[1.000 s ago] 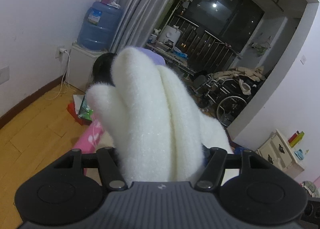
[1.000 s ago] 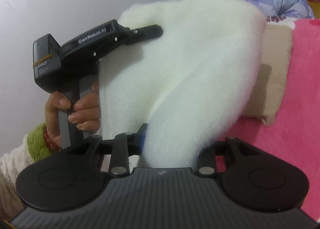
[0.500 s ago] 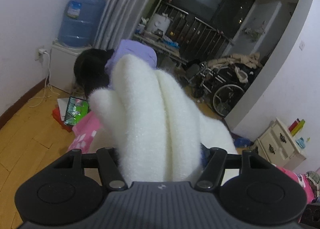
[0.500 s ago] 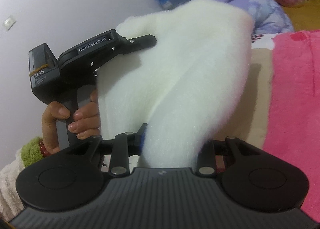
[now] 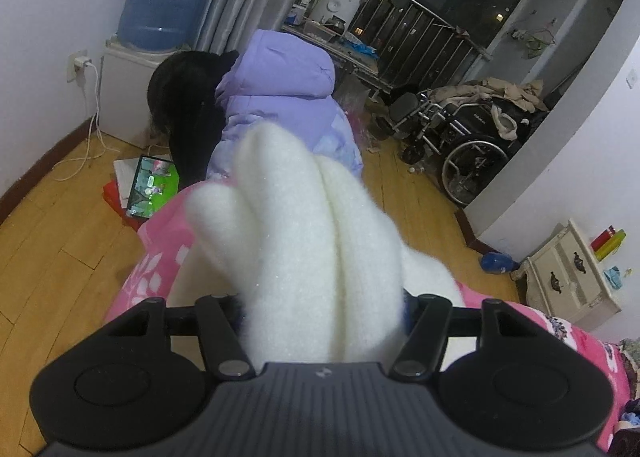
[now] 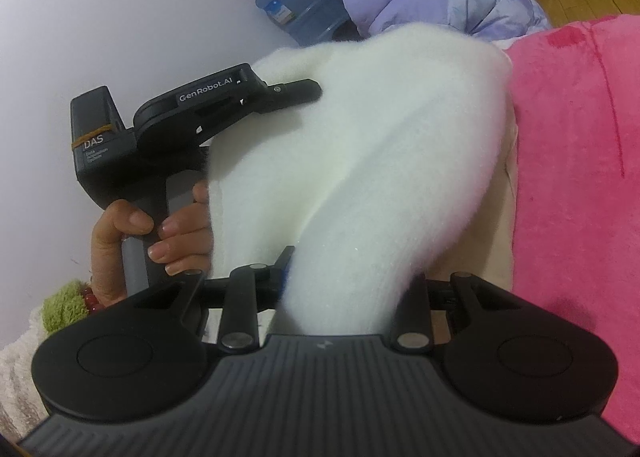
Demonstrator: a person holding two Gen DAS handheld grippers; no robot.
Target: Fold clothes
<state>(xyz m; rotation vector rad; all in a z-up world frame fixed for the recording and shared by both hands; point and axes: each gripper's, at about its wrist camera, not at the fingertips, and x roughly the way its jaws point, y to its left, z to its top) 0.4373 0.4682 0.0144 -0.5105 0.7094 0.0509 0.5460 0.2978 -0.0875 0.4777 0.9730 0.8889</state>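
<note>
Pink bedding (image 6: 576, 161) fills the frame's right side, while the left gripper (image 6: 304, 91) and right gripper (image 6: 344, 285) each clamp the fleece (image 6: 380, 145).

Under you is a bed spread with a pink blanket (image 6: 576, 161), plain deep pink in the right wrist view and printed with white petals at its far edge (image 5: 160, 257) in the left wrist view; a beige pillow (image 6: 508, 193) lies on that blanket, mostly hidden; beyond the bed's edge runs a wooden floor (image 5: 60, 257), and on it you have a lit tablet (image 5: 154, 185) on red packaging, a white cable (image 5: 80, 153), a blue bottle (image 5: 496, 260) and a wheelchair (image 5: 460, 137).
</note>
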